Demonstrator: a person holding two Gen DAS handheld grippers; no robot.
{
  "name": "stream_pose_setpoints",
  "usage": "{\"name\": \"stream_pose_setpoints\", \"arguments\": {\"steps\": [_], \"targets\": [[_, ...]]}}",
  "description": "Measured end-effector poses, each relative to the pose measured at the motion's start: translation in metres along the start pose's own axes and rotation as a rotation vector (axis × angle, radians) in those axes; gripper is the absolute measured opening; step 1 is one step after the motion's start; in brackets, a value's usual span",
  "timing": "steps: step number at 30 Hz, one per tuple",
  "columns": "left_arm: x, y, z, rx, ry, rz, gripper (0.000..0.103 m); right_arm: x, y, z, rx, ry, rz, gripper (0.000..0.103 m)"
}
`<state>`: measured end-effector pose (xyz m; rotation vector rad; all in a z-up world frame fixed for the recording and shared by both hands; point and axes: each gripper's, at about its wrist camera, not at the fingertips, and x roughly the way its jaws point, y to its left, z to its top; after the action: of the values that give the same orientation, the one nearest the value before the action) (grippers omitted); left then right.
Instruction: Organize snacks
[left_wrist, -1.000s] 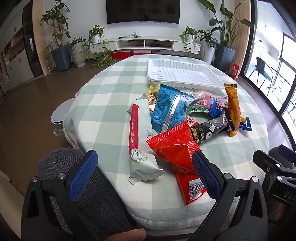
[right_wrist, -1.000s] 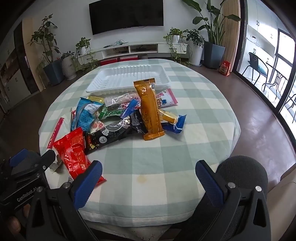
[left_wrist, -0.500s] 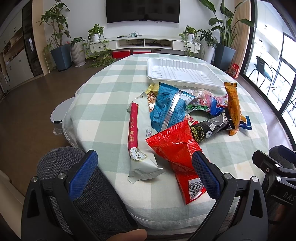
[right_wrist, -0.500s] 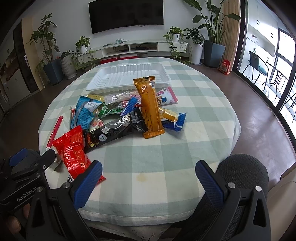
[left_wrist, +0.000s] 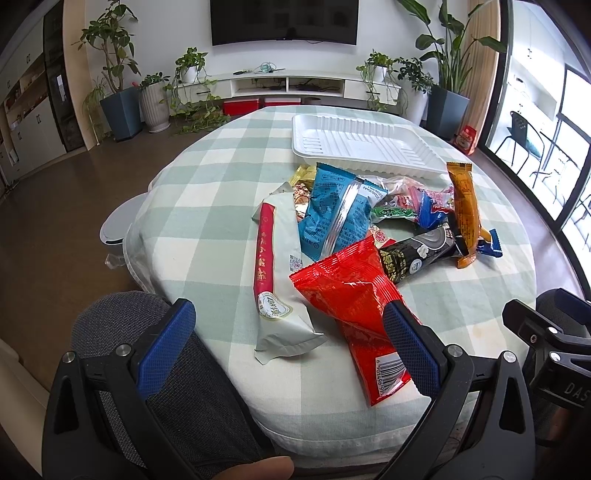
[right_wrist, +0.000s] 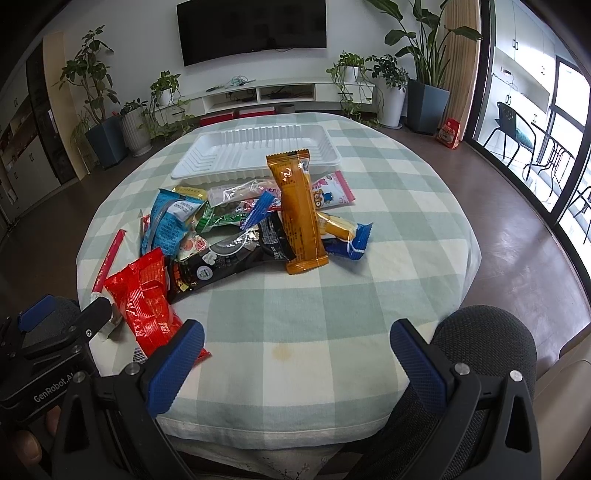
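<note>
Both claws hung short of the near edge of the table (right_wrist: 406, 229), spread wide and holding nothing, likely so that either could drop onto a packet without re-opening; the left gripper (left_wrist: 291, 345) had the red snack bag (left_wrist: 354, 295) just ahead of its right finger and the pale long packet (left_wrist: 280, 273) ahead between its fingers; the right gripper (right_wrist: 295, 360) faced bare cloth, with the orange bar (right_wrist: 299, 210) farther ahead atop the heap; beyond the heap lay the white tray (right_wrist: 258, 151), holding no packets, presumably the destination.
</note>
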<state>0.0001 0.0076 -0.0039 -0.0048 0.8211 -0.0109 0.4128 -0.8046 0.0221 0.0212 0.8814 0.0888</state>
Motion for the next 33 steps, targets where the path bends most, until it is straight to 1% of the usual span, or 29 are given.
{"name": "stream_pose_setpoints", "arguments": {"steps": [33], "targets": [[0.0005,0.0,0.0002,-0.001,0.004,-0.001,0.103,0.0026,0.0018,-0.0016,0.0,0.004,-0.002,0.103]]}}
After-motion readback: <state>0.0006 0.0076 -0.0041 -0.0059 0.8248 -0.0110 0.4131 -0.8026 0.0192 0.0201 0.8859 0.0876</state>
